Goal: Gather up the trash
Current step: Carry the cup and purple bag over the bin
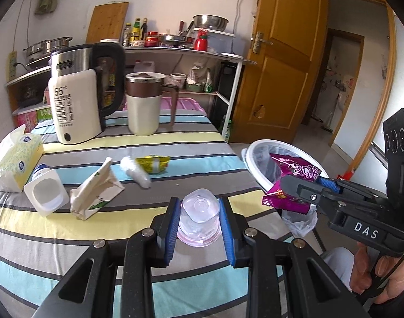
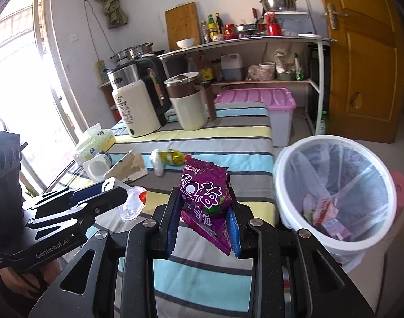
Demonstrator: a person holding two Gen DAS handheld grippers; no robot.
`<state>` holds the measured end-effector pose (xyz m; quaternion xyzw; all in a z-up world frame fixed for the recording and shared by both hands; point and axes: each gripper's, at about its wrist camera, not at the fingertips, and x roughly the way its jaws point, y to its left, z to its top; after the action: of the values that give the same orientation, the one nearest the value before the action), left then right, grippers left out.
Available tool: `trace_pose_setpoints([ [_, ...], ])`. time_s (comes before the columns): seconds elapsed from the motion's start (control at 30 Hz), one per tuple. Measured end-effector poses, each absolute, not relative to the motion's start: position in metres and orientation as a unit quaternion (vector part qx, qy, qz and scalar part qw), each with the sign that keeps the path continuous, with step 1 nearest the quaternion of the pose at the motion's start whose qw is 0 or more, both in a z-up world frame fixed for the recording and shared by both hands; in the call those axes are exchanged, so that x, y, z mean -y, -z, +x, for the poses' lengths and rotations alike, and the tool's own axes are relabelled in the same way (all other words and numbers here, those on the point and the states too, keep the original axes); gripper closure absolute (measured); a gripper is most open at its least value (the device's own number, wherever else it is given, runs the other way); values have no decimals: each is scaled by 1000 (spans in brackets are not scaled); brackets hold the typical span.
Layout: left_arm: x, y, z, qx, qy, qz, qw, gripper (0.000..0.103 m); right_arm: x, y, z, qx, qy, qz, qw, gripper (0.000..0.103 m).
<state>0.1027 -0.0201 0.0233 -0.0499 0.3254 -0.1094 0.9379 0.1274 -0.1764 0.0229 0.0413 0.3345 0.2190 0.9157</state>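
While both claws are loaded, I read the job as roughly mid-way. My left claw [image 1: 199, 218] is clamped on a clear plastic cup [image 1: 200, 214], blue pads pressing on both of its sides, held above the striped worktop [image 1: 101, 249]. My right claw [image 2: 203, 221] is pinched on a purple snack wrapper [image 2: 203, 190], which sticks up between the pads, over the worktop edge and just beside the bin.

The white trash bin [image 2: 286, 164] with its clear liner stands on the floor off the worktop's right edge. It already holds a few pink and red cartons at the bottom, so some pieces are done.

Still on the worktop: a yellow wrapper [image 1: 153, 163], a crumpled white plastic piece [image 1: 135, 171] touching it, a crushed paper carton [image 1: 96, 190], and a tipped white yoghurt pot [image 1: 45, 194]. The tissue pack [image 1: 15, 163], kettle [image 1: 77, 92] and lidded mug [image 1: 143, 103] look like keepers, not trash.

My judgement: two drops pending, then four pickups left. Neither held item is over the bin mouth yet.
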Motion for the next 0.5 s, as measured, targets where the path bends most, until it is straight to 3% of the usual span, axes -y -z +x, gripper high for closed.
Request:
trace_pose_setpoints([
  [0.5, 73, -24, 132, -322, 166, -32, 932, 73, 238, -22, 129, -329, -158, 60, 929, 70],
])
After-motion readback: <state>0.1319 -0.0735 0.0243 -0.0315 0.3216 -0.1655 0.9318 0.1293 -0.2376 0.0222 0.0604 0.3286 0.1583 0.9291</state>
